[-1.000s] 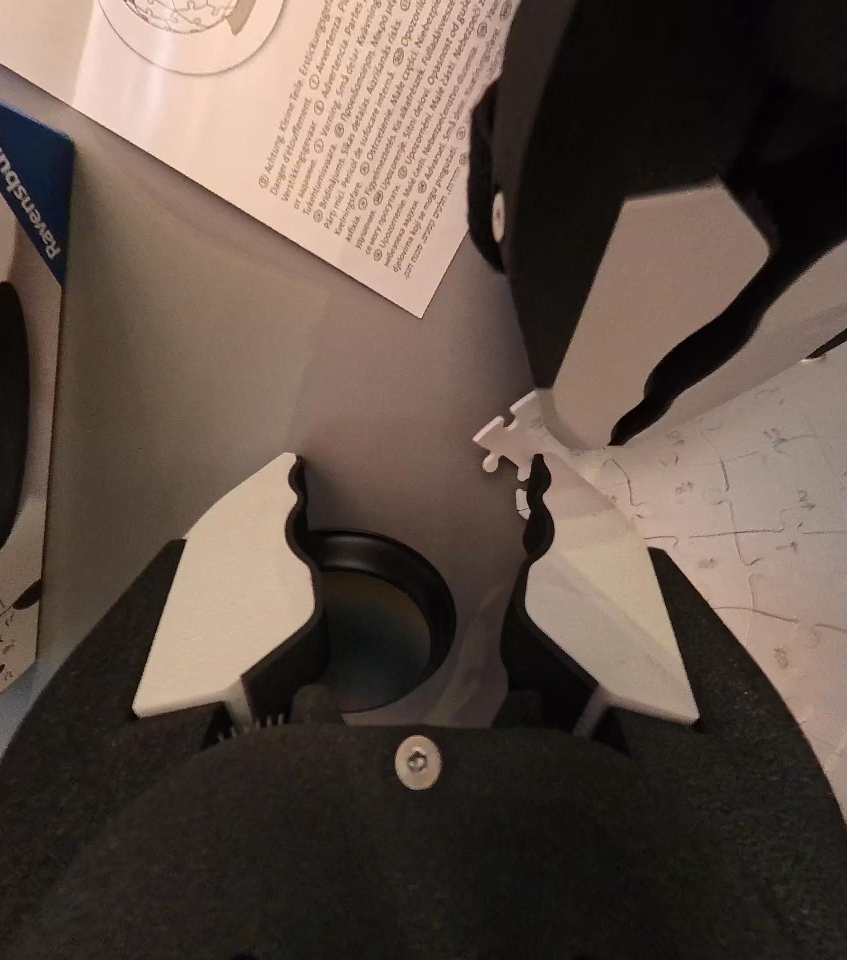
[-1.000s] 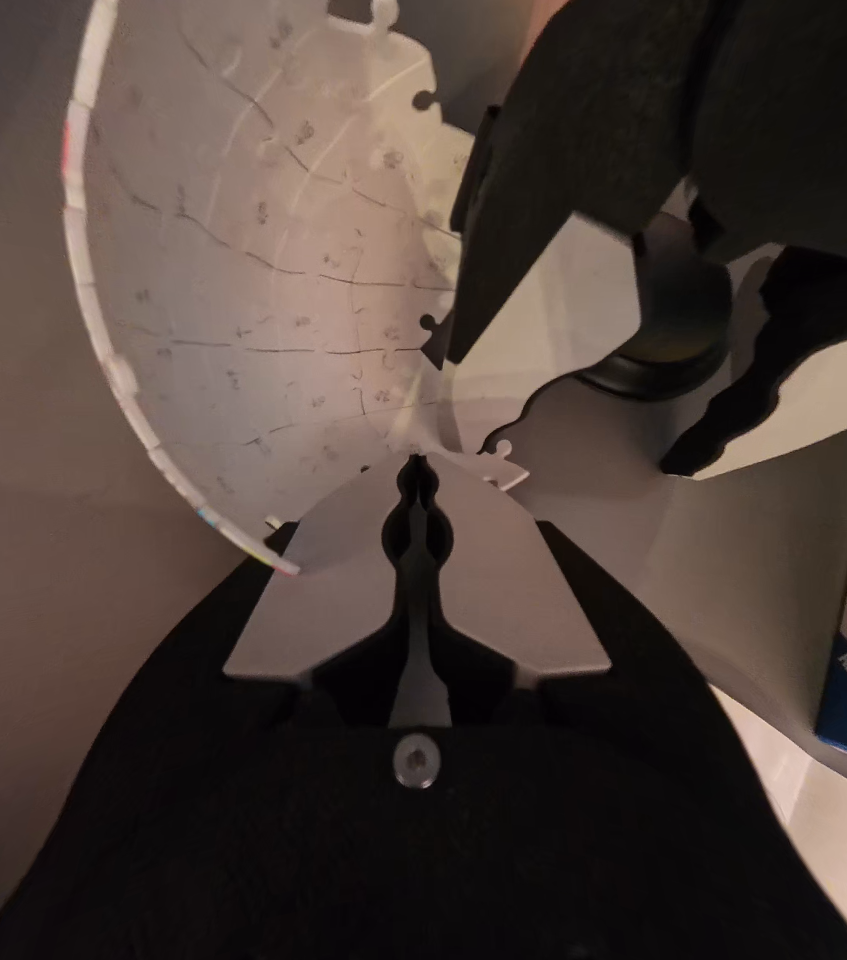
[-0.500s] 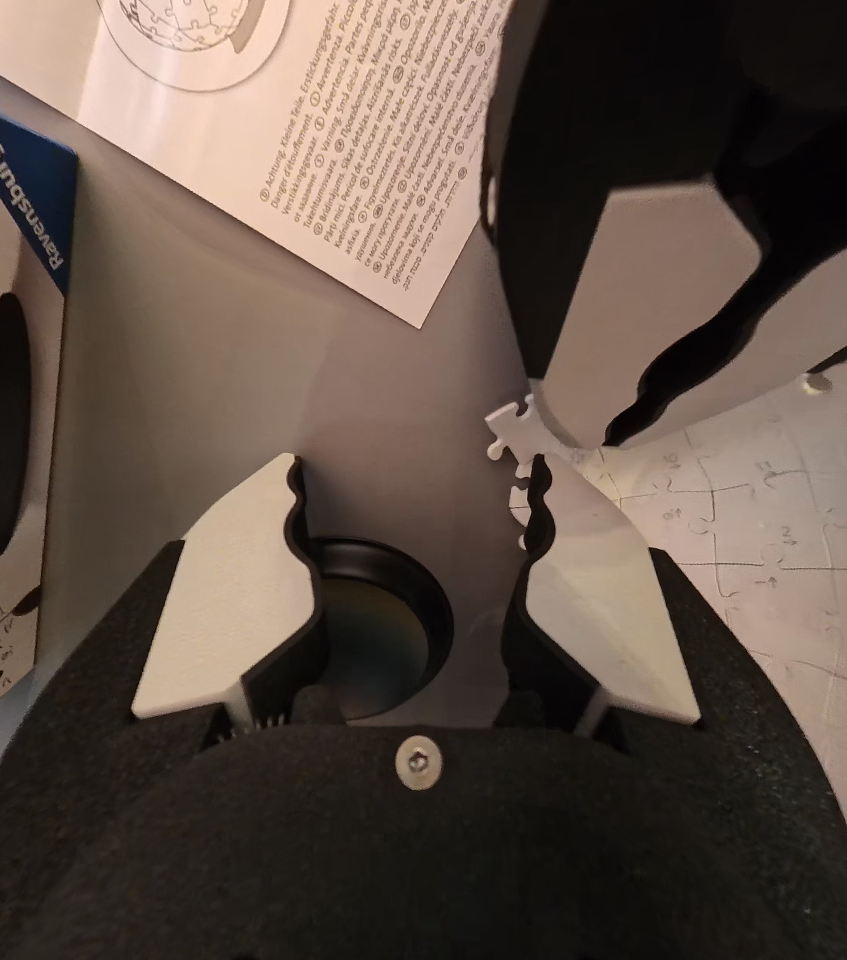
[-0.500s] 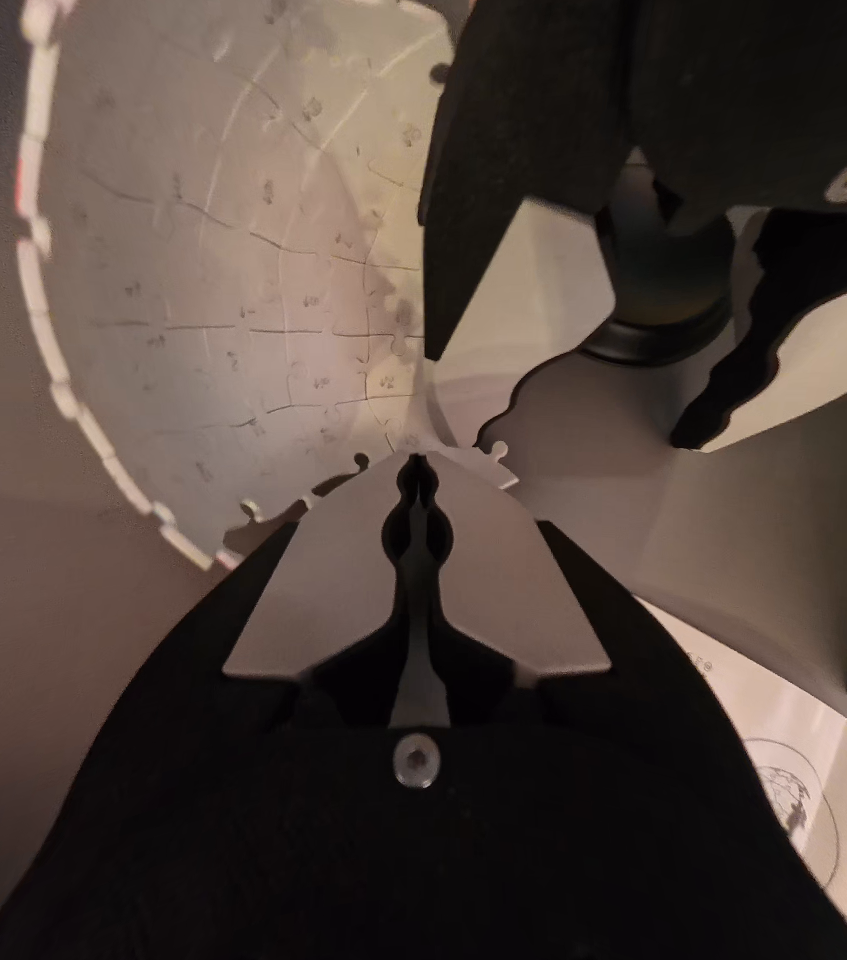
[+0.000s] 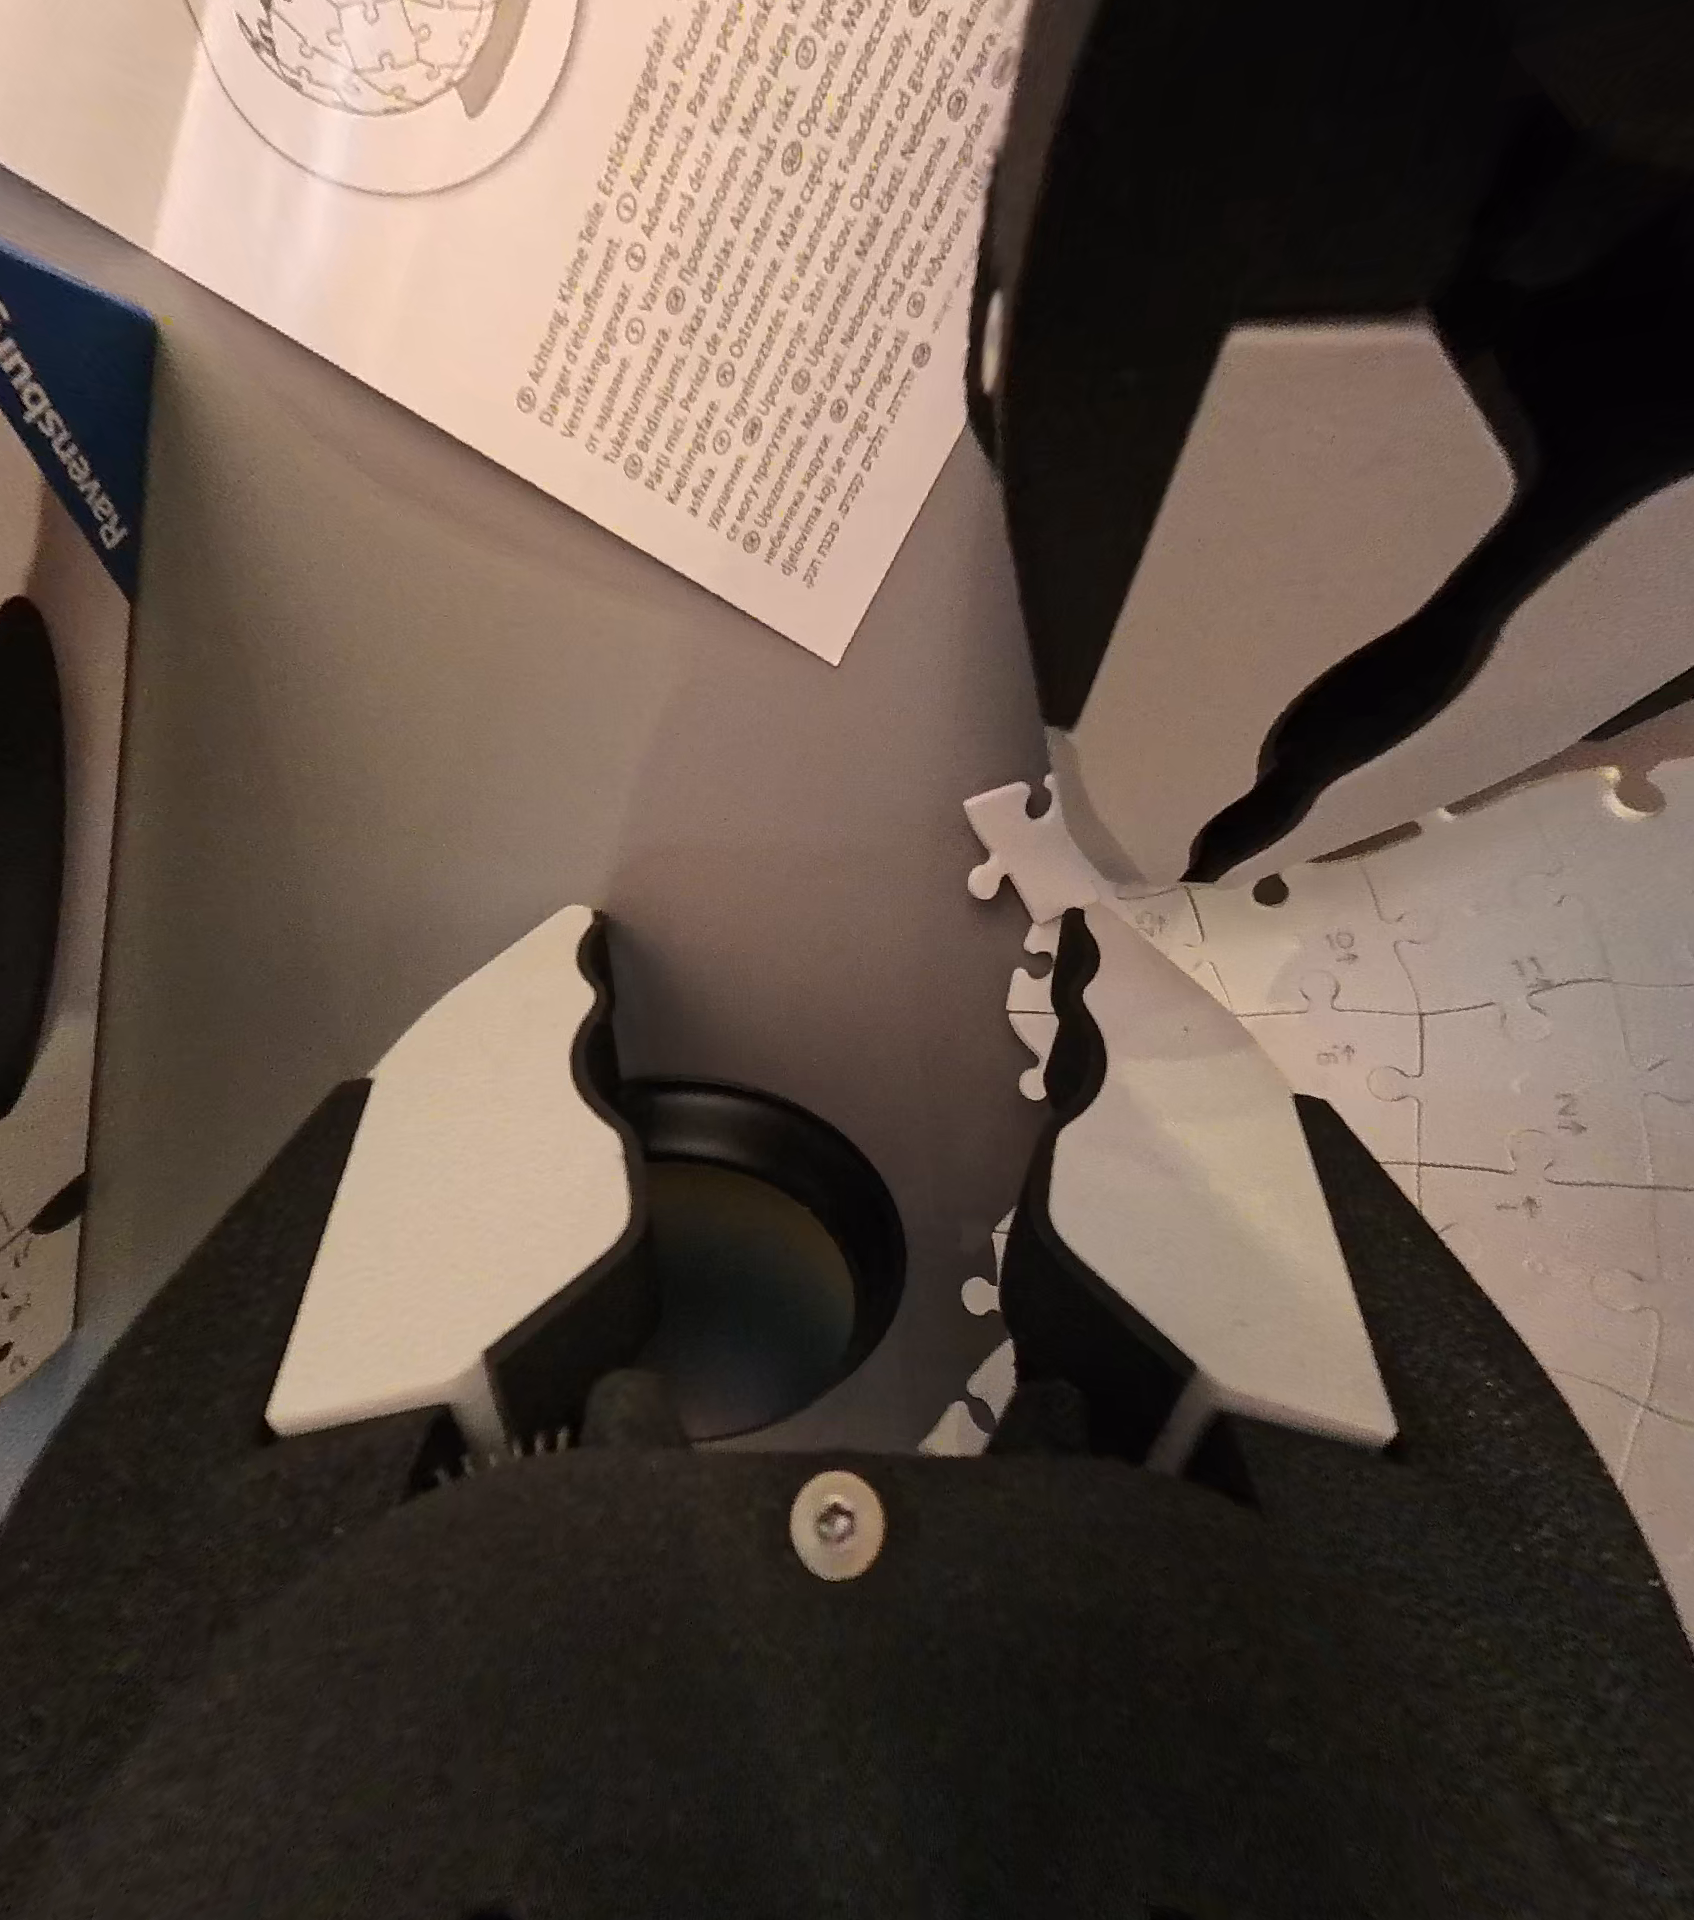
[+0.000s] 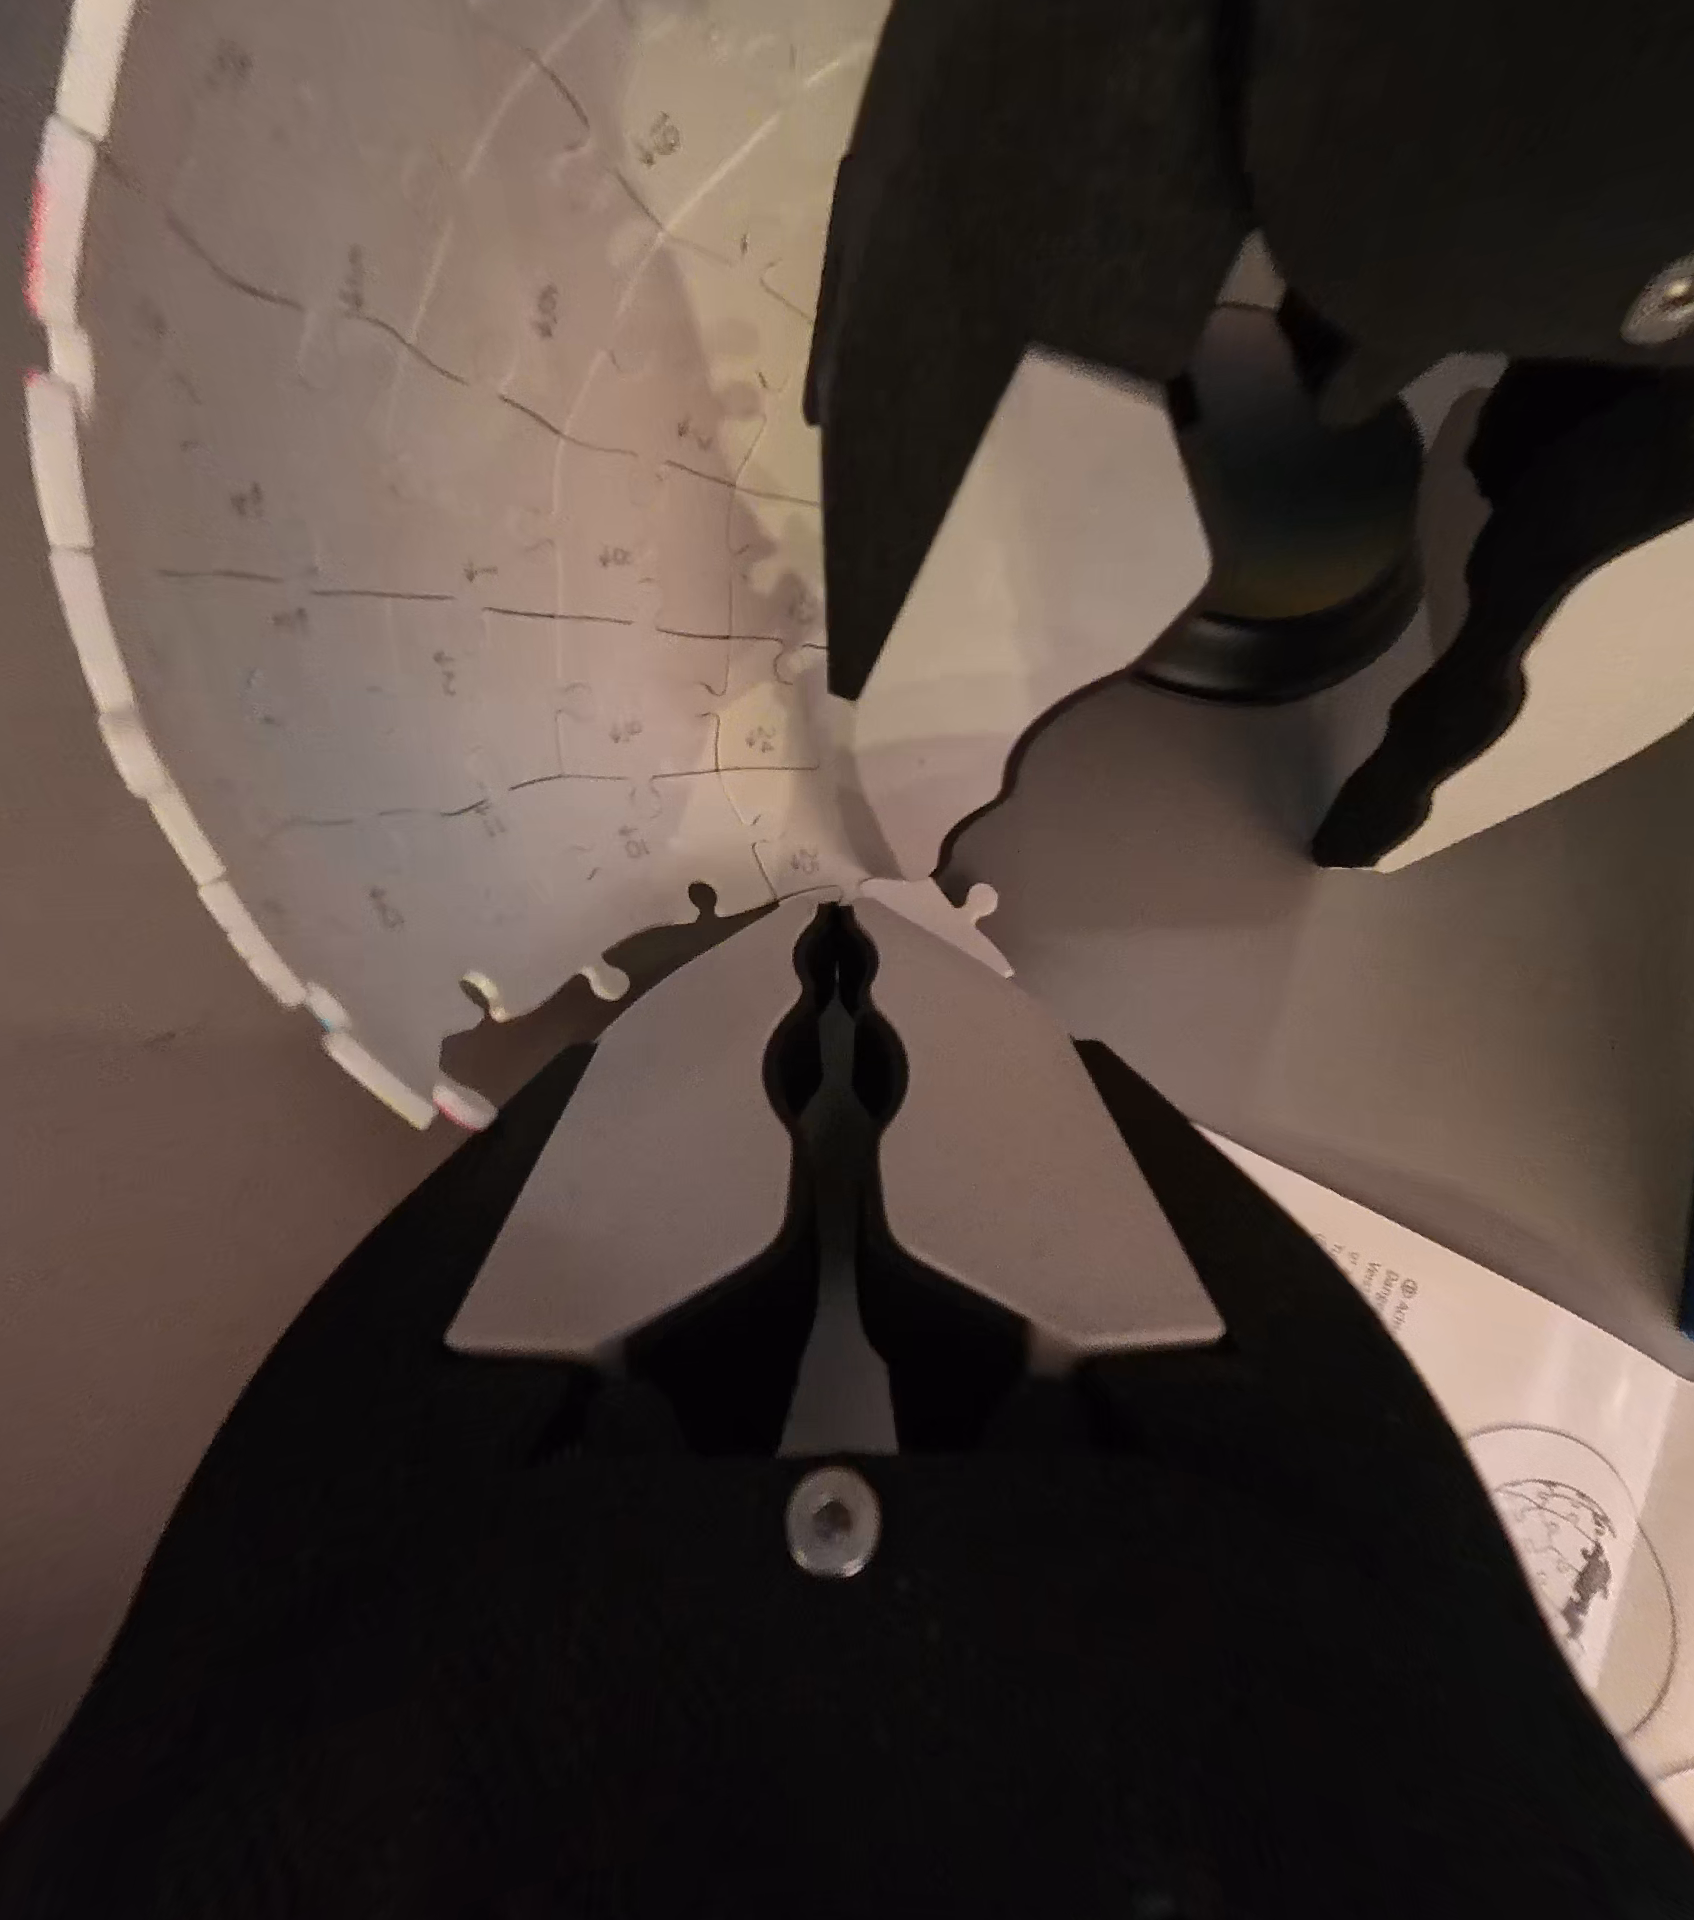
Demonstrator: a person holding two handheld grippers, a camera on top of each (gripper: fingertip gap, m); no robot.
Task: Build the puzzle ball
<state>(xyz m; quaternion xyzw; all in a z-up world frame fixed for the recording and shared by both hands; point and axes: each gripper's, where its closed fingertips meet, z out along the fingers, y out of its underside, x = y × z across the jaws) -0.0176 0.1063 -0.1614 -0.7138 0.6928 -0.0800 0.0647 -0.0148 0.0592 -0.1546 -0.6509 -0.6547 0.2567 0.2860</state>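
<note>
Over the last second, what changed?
The puzzle shell swung in the right tongs, its jagged lower edge rotating into the right wrist view. Nothing was taken or released: right tongs stay shut on its rim, left tongs stay open over the black stand.

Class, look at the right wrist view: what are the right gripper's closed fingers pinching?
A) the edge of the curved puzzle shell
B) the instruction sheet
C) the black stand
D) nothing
A: the right gripper is shut on the rim of the curved puzzle shell.
</note>
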